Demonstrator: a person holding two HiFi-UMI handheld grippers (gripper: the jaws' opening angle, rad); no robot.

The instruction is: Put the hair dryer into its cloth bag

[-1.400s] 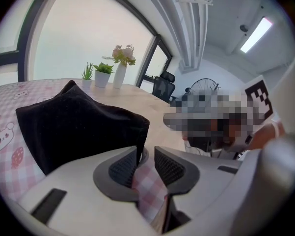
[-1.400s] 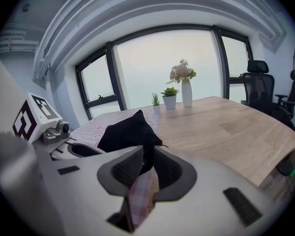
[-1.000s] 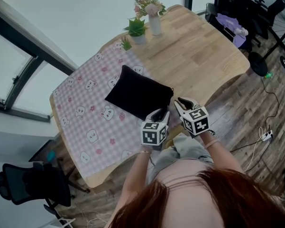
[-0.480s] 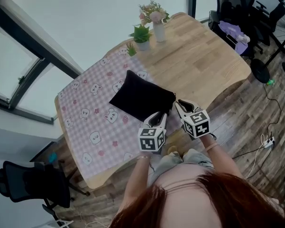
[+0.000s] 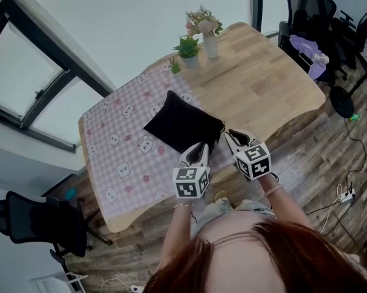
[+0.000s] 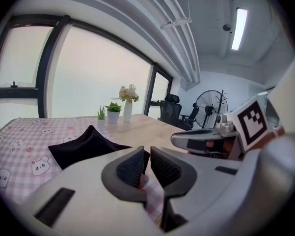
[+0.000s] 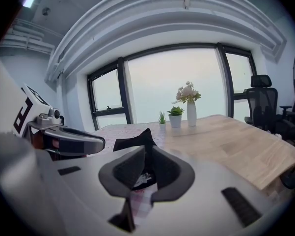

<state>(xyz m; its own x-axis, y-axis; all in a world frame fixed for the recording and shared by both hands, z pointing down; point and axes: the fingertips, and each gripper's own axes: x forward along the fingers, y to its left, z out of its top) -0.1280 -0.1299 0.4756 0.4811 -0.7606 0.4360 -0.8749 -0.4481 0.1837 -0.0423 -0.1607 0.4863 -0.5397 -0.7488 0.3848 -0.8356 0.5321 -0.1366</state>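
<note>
A black cloth bag is pictured lying closed and plump on the pink checked tablecloth, close to the front edge of the wooden bench. It is turned diamond-wise, with one corner pointed toward the far side.

the cloth bag is dark cloth that hides whatever is inside, and its near edge is covered by the left tongs. in the left gripper view their gap is narrow, and whether they nip cloth is unclear. the white tag between the right tongs is too blurred to read.
</note>
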